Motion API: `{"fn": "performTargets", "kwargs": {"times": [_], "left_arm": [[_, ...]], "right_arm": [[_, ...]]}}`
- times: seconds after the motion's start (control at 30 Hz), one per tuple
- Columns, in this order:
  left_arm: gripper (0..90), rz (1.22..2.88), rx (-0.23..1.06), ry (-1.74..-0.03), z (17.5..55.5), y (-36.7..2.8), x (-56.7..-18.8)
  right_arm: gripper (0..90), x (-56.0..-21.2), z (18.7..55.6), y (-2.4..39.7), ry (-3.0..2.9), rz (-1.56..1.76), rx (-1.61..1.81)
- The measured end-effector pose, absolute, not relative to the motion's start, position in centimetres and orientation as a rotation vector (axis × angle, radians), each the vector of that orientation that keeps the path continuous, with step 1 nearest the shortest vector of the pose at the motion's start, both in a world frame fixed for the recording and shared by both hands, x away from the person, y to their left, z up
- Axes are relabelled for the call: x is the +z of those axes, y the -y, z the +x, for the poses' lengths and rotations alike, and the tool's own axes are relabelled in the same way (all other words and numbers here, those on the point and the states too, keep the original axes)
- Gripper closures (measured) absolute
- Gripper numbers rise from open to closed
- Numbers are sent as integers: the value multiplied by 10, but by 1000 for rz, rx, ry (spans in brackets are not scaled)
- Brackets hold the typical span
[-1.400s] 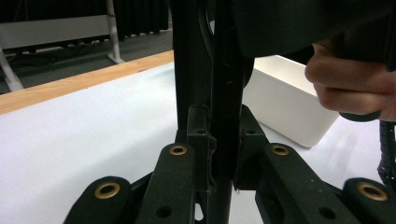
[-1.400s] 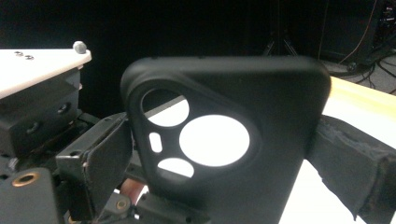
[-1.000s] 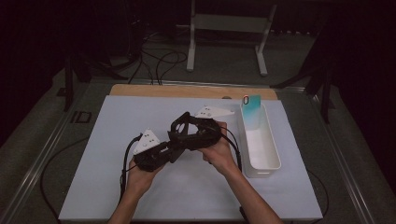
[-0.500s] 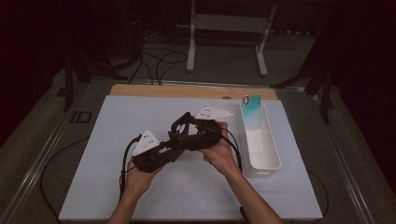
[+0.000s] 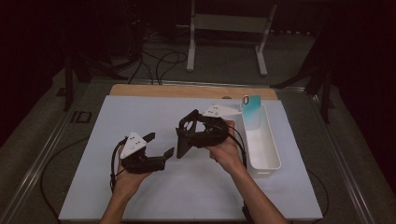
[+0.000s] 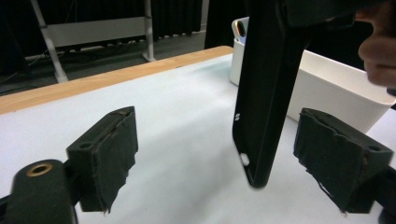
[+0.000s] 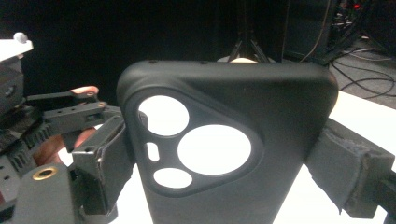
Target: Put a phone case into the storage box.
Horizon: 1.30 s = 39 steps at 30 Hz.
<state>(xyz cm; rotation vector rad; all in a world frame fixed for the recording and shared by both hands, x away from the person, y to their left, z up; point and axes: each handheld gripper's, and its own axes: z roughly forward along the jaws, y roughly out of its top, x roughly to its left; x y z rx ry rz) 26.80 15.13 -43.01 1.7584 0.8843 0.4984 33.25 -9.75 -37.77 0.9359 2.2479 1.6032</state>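
Up close, the right gripper clamps the black phone case, left gripper jaws just opened.

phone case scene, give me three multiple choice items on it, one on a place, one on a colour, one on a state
1. Where does the white bin stand?
A. left of the left gripper
B. beside the hand with the right gripper, toward the table's right edge
C. on the floor

2. What colour is the phone case?
A. black
B. red
C. white

3. How do the left gripper's jaws stand?
A. clamped on the case
B. shut on nothing
C. open, pads clear of the case

Key:
1 B, the high view shows the bin just right of that hand.
2 A, the right gripper view shows a black case with camera cutouts, held by the right gripper.
3 C, the jaws have just been opening; the left gripper view shows a gap on each side of the case's lower end.
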Motion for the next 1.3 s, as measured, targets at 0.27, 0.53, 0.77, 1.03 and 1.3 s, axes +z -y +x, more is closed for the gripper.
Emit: {"fn": "performTargets", "kwargs": {"times": [0.27, 0.53, 0.77, 1.03, 1.3], "left_arm": [[50, 1763, 536, -904, 266, -163, -433], [11, 1778, 564, -920, 264, -170, -437], [9, 1773, 589, -949, 261, -180, -442], [9, 1765, 620, -982, 257, -195, -453], [9, 1753, 638, -1021, 255, -208, -462]], "right_arm": [[145, -375, 335, 108, -2224, 948, 1585], [145, -373, 337, 116, -2209, 960, 1568], [145, -371, 338, 122, -2198, 972, 1559], [145, -370, 340, 129, -2180, 980, 1544], [145, -369, 341, 136, -2167, 997, 1529]]}}
